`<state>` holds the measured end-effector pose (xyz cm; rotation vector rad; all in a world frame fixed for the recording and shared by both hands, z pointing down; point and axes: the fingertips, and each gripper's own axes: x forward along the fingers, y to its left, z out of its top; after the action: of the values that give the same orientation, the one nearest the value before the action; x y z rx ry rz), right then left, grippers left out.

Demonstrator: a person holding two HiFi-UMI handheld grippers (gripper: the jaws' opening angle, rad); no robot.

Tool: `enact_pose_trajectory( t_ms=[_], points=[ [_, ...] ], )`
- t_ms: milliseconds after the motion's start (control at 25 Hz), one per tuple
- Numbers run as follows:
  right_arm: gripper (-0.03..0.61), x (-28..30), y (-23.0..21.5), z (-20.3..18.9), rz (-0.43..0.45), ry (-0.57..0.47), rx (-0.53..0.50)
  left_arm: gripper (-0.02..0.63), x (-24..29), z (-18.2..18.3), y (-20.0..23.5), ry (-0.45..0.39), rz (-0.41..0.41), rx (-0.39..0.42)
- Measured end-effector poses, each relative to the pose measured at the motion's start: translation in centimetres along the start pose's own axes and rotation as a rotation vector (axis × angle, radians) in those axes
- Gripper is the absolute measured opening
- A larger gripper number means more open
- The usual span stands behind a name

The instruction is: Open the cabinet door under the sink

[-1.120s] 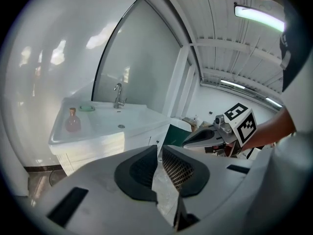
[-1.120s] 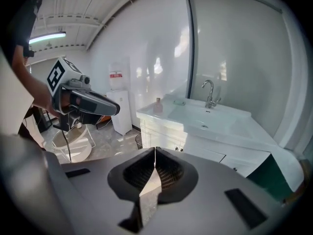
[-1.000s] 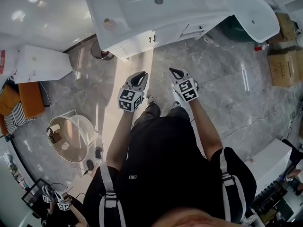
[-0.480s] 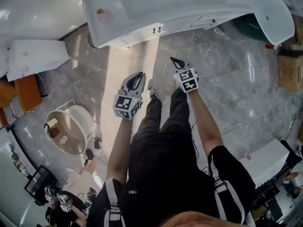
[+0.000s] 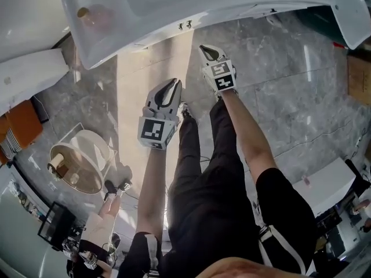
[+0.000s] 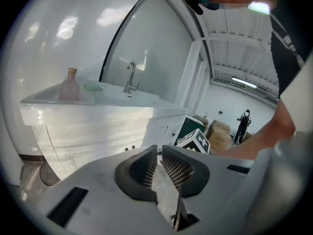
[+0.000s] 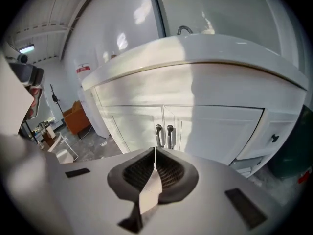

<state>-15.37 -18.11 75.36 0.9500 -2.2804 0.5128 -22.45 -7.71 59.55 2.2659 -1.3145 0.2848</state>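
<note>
The white sink vanity fills the top of the head view, with its two cabinet door handles just under the rim. My right gripper is shut and empty, a short way in front of those handles. In the right gripper view both metal handles stand straight ahead, just above the gripper's tips, between the two closed white doors. My left gripper hangs further back and to the left, shut with nothing in it. Its own view shows the handles small, beyond its tips.
A pink bottle and a tap stand on the basin top. A round stool and an orange seat are at the left. Cardboard boxes lie right, and a white box sits lower right. Grey marble floor lies underfoot.
The person has stepped toward the vanity, which now fills the top of the head view. Both grippers moved forward; the right one has drawn close to the door handles. Jaws stayed shut.
</note>
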Motion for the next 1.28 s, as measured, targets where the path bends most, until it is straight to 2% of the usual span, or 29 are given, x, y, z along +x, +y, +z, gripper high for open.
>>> enact_pose_trajectory(
  t_ms=[160, 240, 400, 680, 960, 1280],
  points=[
    [0.069, 4.2, -1.9, 0.4, -0.043, -0.023, 0.036, 0.040, 2.6, -1.7, 2.1, 0.014, -0.004, 0.017],
    [0.095, 5.7, -2.3, 0.6, -0.055, -0.032, 0.066, 0.040, 3.7, -2.4, 3.4, 0.019, 0.000, 0.023],
    [0.114, 8.4, -2.6, 0.6, -0.076, -0.012, 0.044, 0.040, 5.6, -3.1, 5.7, 0.025, 0.010, 0.025],
    [0.113, 11.7, -4.5, 1.3, -0.172, 0.024, 0.049, 0.040, 6.2, -4.6, 5.9, 0.047, 0.002, 0.027],
    [0.106, 12.7, -4.8, 2.2, -0.171, 0.001, 0.130, 0.040, 6.5, -4.8, 6.5, 0.050, 0.005, 0.012],
    [0.100, 11.0, -4.4, 1.0, -0.165, -0.076, 0.155, 0.040, 6.7, -5.4, 6.0, 0.053, 0.010, -0.001]
  ],
)
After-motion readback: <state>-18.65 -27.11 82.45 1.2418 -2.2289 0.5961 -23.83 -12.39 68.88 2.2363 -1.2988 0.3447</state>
